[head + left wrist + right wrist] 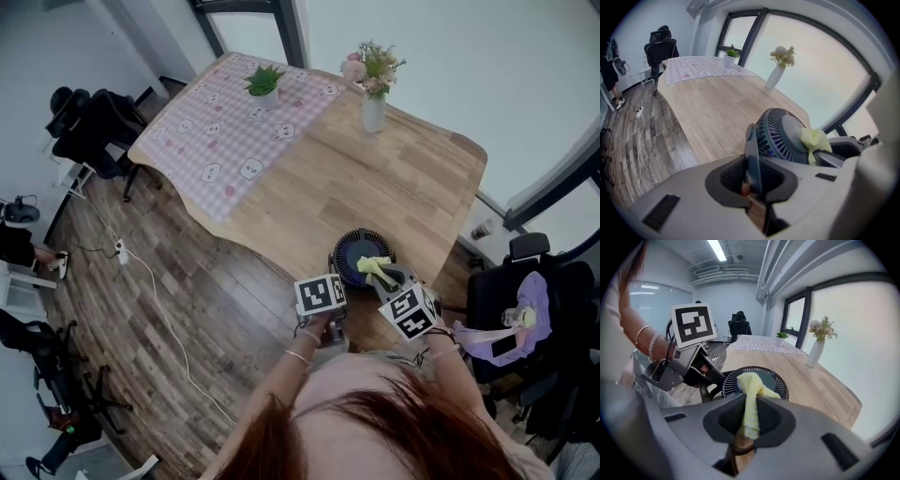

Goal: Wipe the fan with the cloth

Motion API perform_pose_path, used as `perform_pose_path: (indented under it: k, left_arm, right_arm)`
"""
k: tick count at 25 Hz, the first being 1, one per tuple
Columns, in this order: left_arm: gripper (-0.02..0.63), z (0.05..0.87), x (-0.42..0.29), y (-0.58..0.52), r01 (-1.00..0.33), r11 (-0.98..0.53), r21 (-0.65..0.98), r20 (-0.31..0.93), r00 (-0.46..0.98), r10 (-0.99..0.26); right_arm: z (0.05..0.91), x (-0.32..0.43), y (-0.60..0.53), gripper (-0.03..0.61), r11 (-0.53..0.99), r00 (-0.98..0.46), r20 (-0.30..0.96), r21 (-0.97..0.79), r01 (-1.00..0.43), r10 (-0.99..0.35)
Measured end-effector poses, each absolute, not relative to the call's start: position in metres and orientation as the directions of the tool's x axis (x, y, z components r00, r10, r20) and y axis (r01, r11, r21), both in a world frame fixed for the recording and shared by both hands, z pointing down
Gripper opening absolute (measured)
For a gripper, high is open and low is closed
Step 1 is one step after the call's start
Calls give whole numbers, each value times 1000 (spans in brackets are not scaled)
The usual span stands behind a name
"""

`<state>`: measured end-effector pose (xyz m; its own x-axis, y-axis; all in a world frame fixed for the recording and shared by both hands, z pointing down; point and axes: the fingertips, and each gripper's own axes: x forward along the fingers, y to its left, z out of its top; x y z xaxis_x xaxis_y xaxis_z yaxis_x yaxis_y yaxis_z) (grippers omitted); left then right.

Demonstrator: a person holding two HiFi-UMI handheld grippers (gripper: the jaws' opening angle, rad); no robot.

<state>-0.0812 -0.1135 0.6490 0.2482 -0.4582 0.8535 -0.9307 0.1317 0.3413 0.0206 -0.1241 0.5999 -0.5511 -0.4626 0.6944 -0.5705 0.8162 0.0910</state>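
Right gripper [749, 412] clenching cloth [754, 383] on fan [777, 381] grille, left gripper [753, 161] gripping fan's edge

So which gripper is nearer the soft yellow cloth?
Right. The right gripper holds the yellow cloth on the round dark-blue fan; the left gripper clamps the fan's edge beside it.

Left tongs [753, 174] pinched on thin dark blue edge piece of fan [780, 136]. Fan on pale wood counter [708, 117], grille tilted. Yellow cloth [815, 139] against fan hub. Farther back: white vase of flowers [774, 77], potted plant [730, 57], checked mat [701, 70]. Black chair [660, 49] beyond counter's far end.
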Motion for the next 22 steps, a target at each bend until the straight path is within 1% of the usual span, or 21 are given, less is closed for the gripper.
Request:
perform_pose_path:
  k: [22]
  left_arm:
    - [49, 648, -81, -114, -926, 118, 357, 844, 266, -465]
  right_arm:
    - [601, 5, -113, 51, 853, -573, 706, 85, -515, -417]
